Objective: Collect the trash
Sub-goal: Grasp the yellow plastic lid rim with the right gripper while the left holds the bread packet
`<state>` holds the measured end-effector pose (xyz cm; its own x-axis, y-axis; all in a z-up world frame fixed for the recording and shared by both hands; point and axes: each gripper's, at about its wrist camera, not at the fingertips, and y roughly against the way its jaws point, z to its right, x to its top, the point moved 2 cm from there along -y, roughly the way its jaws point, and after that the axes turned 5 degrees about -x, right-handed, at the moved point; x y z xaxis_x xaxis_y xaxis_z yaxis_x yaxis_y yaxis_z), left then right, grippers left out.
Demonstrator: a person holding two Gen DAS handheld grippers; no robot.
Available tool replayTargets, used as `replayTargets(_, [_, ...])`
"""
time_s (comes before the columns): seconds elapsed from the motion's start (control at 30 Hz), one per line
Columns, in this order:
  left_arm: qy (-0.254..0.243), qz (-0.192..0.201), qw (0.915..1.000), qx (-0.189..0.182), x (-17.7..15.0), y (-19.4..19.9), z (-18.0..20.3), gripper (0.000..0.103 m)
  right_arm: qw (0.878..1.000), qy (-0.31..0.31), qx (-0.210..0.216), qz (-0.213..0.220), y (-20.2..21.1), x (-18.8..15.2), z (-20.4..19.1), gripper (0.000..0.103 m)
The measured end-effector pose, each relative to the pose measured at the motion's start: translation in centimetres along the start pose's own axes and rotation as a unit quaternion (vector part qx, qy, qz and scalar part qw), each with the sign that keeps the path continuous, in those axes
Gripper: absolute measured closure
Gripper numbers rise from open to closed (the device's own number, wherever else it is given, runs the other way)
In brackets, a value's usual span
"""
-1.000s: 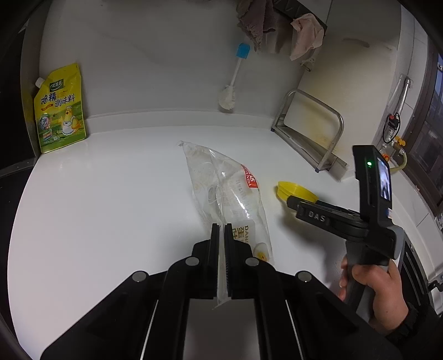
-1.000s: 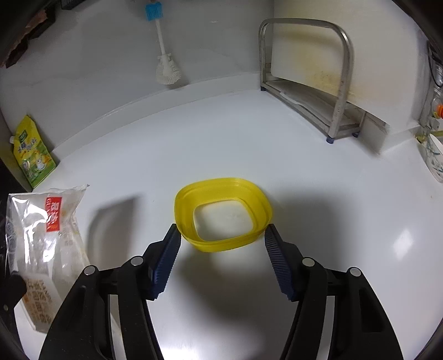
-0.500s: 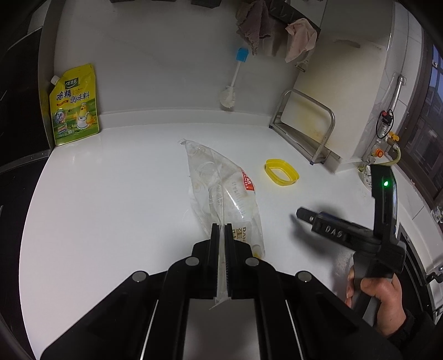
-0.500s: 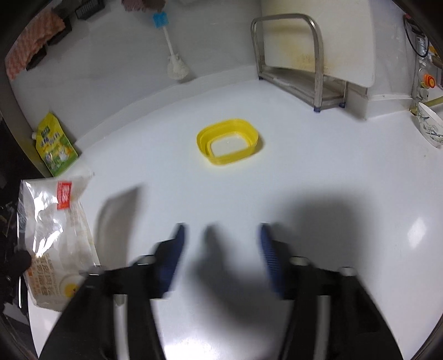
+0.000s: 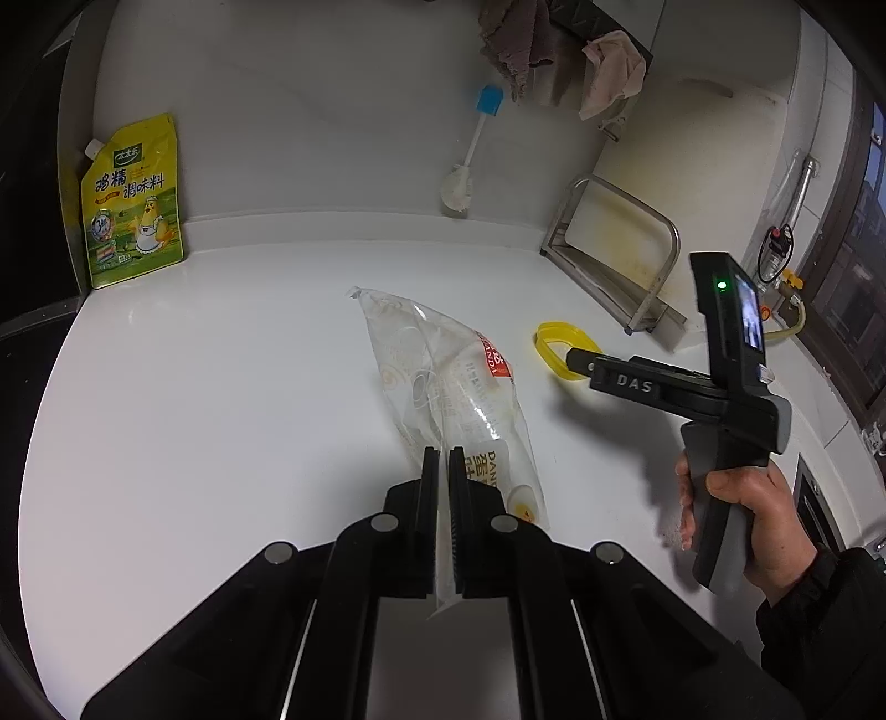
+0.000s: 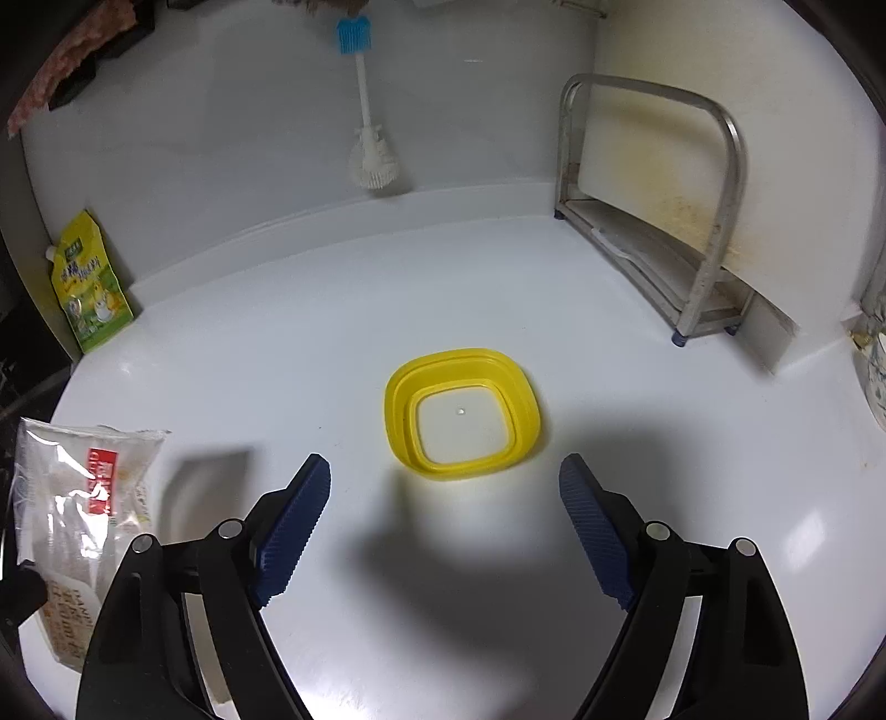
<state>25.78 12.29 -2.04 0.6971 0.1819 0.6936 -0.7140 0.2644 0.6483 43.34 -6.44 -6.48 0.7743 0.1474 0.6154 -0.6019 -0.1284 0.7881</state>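
My left gripper (image 5: 443,459) is shut on the near end of a clear plastic food wrapper (image 5: 443,376), which stretches away over the white counter (image 5: 221,415). The wrapper (image 6: 72,498) also shows at the left edge of the right wrist view. A yellow plastic ring (image 6: 398,410) lies flat on the counter just ahead of my right gripper (image 6: 444,462). Its jaws are opening wide; the blue pads (image 6: 293,526) touch nothing. In the left wrist view a hand (image 5: 742,498) holds the right gripper (image 5: 578,360) over the near side of the ring (image 5: 545,338).
A yellow seasoning pouch (image 5: 133,205) leans on the back wall at the left. A blue-handled brush (image 5: 470,160) stands against the wall. A metal rack (image 6: 714,232) with a white board is at the right. Cloths (image 5: 515,44) hang above.
The right gripper drew back from the yellow ring, then came forward to it again with its jaws spread wider. The left gripper kept still, shut on the wrapper.
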Motion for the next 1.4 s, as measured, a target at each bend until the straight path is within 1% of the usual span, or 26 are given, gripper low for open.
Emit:
replayTargets(0.07, [0.0, 0.001, 1.0, -0.002, 0.1, -0.1, 0.0, 0.098, 1.0, 0.004, 0.005, -0.008, -0.6, 0.1, -0.2, 0.022])
replayTargets(0.17, [0.003, 0.002, 1.0, -0.006, 0.2, -0.2, -0.1, 0.098, 1.0, 0.012, 0.004, -0.018, -1.5, 0.5, -0.4, 0.022])
replayTargets(0.23, [0.003, 0.002, 1.0, -0.008, 0.2, -0.2, -0.1, 0.098, 1.0, 0.017, -0.004, -0.02, -1.9, 0.7, -0.5, 0.022])
replayTargets(0.33, [0.002, 0.002, 0.9999, -0.011, 0.3, -0.3, 0.0, 0.098, 0.999, 0.023, -0.002, -0.028, -2.5, 1.0, -0.7, 0.022])
replayTargets(0.53, [0.001, 0.001, 0.9999, -0.013, 0.4, -0.4, 0.0, 0.098, 0.999, 0.02, -0.004, -0.045, -3.9, 1.4, -0.8, 0.021])
replayTargets(0.57, [0.001, 0.001, 0.9999, -0.013, 0.3, -0.4, 0.0, 0.098, 0.999, 0.017, -0.009, -0.049, -4.3, 1.5, -0.7, 0.021])
replayTargets(0.73, [0.001, -0.001, 0.9999, -0.014, 0.3, -0.5, 0.1, 0.098, 0.998, 0.016, -0.025, -0.055, -5.3, 1.7, -0.8, 0.021])
replayTargets(0.87, [0.002, -0.003, 0.9999, -0.015, 0.3, -0.7, 0.0, 0.098, 0.998, 0.02, -0.023, -0.051, -5.6, 1.9, -0.9, 0.021])
replayTargets(0.93, [0.002, -0.004, 0.9999, -0.016, 0.2, -0.7, 0.0, 0.098, 0.998, 0.022, -0.02, -0.048, -5.7, 1.9, -1.0, 0.023])
replayTargets(0.97, [0.003, -0.004, 0.9999, -0.016, 0.3, -0.7, 0.1, 0.098, 0.998, 0.022, -0.019, -0.047, -5.7, 1.9, -1.0, 0.026])
replayTargets(1.0, [0.003, -0.004, 0.9998, -0.017, 0.2, -0.7, 0.0, 0.098, 0.999, 0.023, -0.018, -0.043, -5.6, 1.9, -1.1, 0.034])
replayTargets(1.17, [0.004, -0.005, 0.9998, -0.019, 0.2, -0.5, 0.1, 0.098, 0.999, 0.018, -0.004, -0.043, -4.9, 1.5, -1.1, 0.035])
replayTargets(1.23, [0.003, -0.004, 0.9998, -0.02, 0.2, -0.3, 0.2, 0.098, 0.999, 0.018, -0.003, -0.037, -4.4, 1.3, -1.2, 0.035])
replayTargets(1.4, [0.001, -0.003, 0.9998, -0.02, -0.2, 0.5, 0.5, 0.098, 0.999, 0.015, 0.005, -0.033, -2.6, 0.0, -1.8, 0.035])
